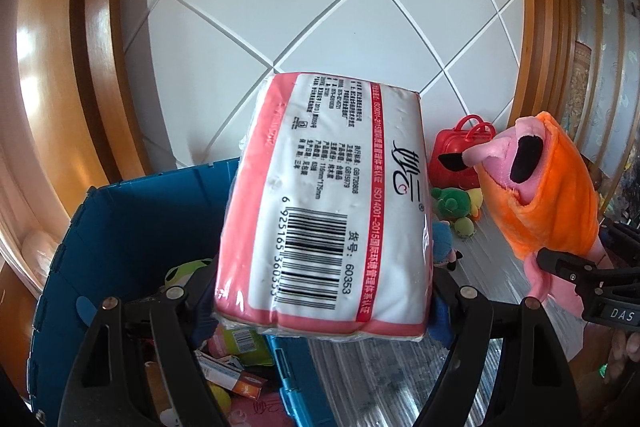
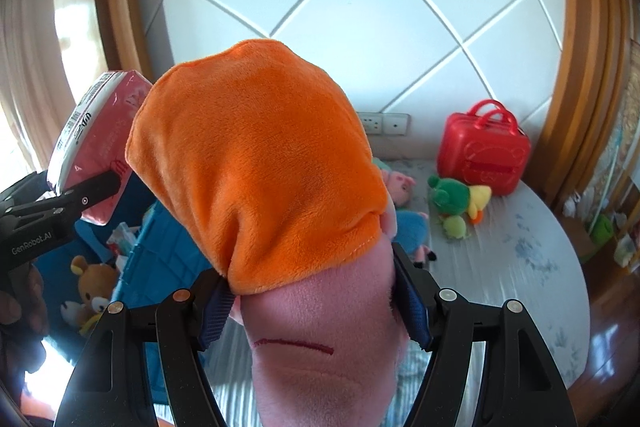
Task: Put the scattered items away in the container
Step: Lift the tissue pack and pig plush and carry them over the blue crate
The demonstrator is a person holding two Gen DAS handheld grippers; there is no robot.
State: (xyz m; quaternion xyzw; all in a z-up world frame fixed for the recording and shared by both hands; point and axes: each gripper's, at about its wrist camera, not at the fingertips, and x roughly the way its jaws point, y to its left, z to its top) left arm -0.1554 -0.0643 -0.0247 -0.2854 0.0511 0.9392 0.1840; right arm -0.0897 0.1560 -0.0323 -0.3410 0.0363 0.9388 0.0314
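Observation:
My left gripper (image 1: 320, 311) is shut on a pink-and-white pack of tissues (image 1: 320, 211), held in the air over the right wall of the blue crate (image 1: 132, 227). The crate holds small boxes, a green plush and a brown bear (image 2: 94, 287). My right gripper (image 2: 316, 303) is shut on a pink pig plush in an orange dress (image 2: 260, 163), also lifted off the bed. In the left wrist view that plush (image 1: 540, 187) hangs at the right, with the right gripper's fingers (image 1: 568, 263) clamped on it. The tissue pack (image 2: 96, 143) shows at the left of the right wrist view.
On the bed's pale sheet (image 2: 520, 259) lie a red toy suitcase (image 2: 484, 155), a green-and-yellow plush (image 2: 460, 203) and a small pig plush in blue (image 2: 408, 219). A white quilted headboard (image 2: 360, 7) with a wooden frame stands behind.

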